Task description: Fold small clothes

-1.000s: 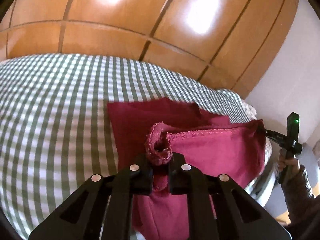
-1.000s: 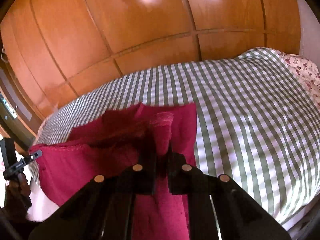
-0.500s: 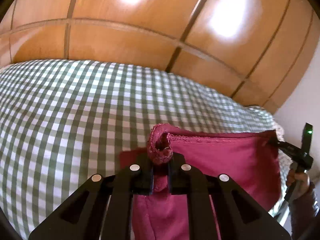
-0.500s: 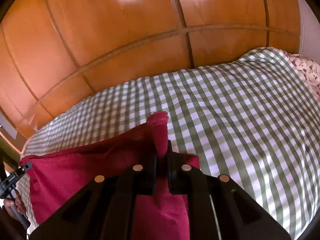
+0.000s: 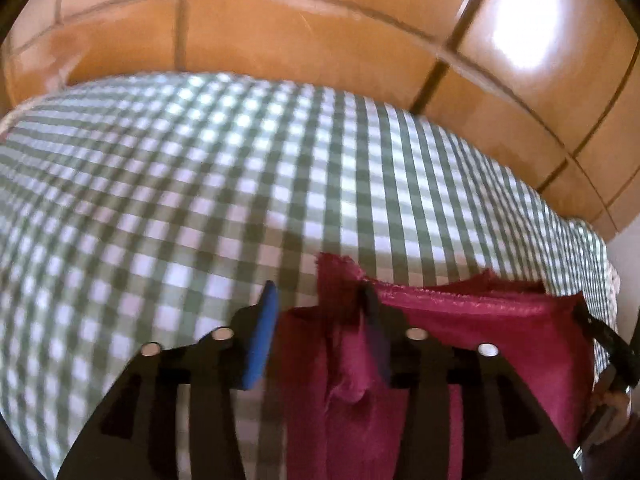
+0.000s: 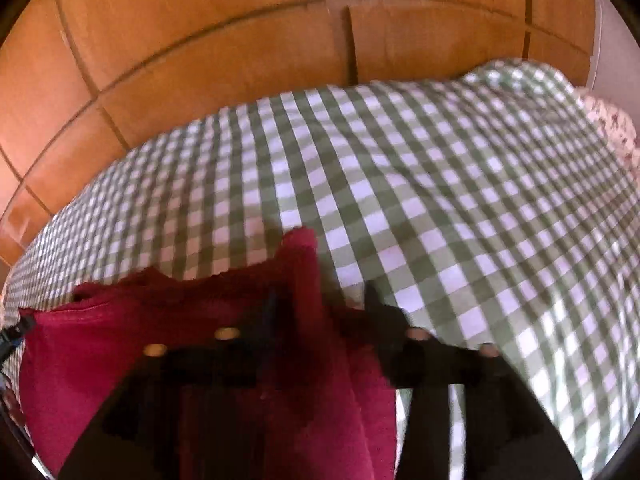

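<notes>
Left claw and right claw spread wide apart, each with soft dark red cloth between its fingers, above green-and-white checked bedcover.

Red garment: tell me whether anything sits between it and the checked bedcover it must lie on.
Nothing visible does. The red garment drapes between both open tongs, left and right, and the green checked bedcover beyond it shows only bare cloth.
</notes>
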Action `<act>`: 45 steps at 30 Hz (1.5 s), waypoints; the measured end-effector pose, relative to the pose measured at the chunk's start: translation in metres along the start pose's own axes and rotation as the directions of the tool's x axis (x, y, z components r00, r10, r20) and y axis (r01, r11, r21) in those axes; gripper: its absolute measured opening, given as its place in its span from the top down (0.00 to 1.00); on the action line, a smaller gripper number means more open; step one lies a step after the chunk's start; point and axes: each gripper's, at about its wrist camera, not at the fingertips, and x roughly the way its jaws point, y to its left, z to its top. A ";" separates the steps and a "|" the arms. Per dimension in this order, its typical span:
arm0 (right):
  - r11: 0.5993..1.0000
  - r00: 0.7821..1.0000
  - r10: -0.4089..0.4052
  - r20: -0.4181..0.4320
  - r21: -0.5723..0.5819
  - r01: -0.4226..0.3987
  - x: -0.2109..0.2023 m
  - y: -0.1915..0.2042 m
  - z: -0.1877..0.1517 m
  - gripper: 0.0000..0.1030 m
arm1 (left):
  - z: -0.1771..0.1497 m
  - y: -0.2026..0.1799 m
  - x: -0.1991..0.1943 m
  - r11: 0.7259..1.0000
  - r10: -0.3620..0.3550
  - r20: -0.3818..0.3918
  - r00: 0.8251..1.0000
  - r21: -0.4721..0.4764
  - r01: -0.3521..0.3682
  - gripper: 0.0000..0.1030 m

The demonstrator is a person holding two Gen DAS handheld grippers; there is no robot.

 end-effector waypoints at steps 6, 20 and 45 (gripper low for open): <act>0.988 0.987 0.146 0.071 -0.066 -0.141 -0.055 0.031 -0.032 0.26 | -0.038 -0.011 -0.059 0.996 -0.072 0.107 0.992 0.067 0.065 0.54; 0.967 0.985 0.169 -0.034 -0.188 -0.173 -0.029 0.059 -0.121 0.20 | -0.096 0.021 -0.052 0.999 0.005 0.003 1.000 -0.048 -0.005 0.41; 0.976 0.992 0.129 -0.001 -0.179 -0.127 -0.036 0.072 -0.132 0.04 | -0.017 -0.003 0.027 0.949 0.297 -0.019 0.955 0.121 -0.293 0.41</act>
